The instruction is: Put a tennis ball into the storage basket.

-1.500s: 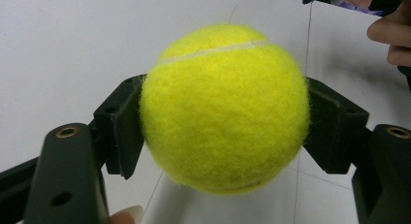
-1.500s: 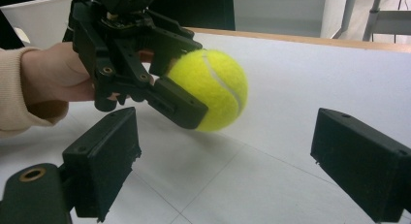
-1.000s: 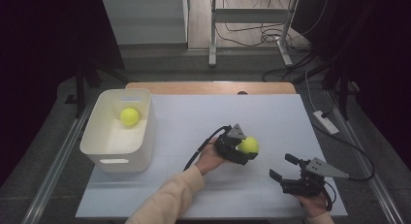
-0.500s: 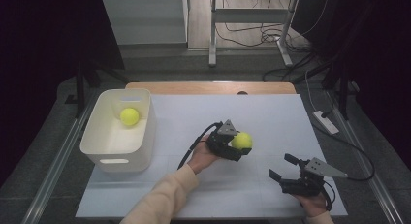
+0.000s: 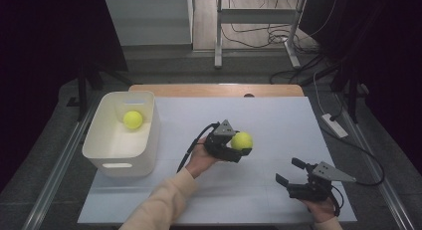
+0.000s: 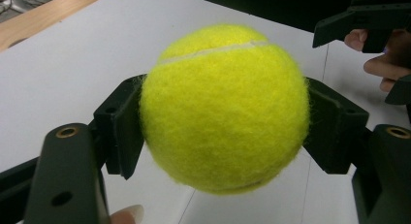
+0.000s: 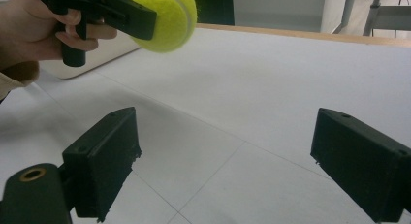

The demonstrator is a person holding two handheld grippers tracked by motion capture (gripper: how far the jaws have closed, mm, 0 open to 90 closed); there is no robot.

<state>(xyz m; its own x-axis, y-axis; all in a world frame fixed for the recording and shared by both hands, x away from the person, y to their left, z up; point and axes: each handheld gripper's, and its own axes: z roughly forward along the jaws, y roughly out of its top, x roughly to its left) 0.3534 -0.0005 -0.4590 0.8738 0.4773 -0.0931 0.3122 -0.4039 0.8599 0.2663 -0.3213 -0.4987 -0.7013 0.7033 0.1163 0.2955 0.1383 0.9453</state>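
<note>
A yellow tennis ball (image 5: 242, 140) is clamped between the jaws of my left gripper (image 5: 239, 146), lifted above the white table mat near its middle. In the left gripper view the ball (image 6: 224, 107) sits squarely between both black pads, which press its sides. A second tennis ball (image 5: 133, 119) lies inside the white bin (image 5: 115, 160) at the left. My right gripper (image 5: 290, 171) rests low at the front right of the mat, jaws wide apart with nothing between them (image 7: 223, 166). The right gripper view also has the held ball (image 7: 167, 20) up at its top left.
The white mat (image 5: 278, 120) covers a wooden table whose far edge (image 5: 219, 89) shows behind it. A white power strip (image 5: 334, 125) lies off the mat's right side. Metal stand legs and cables are on the floor beyond.
My left gripper has carried the ball leftward, towards the bin, and slightly up. The right gripper has stayed where it was.
</note>
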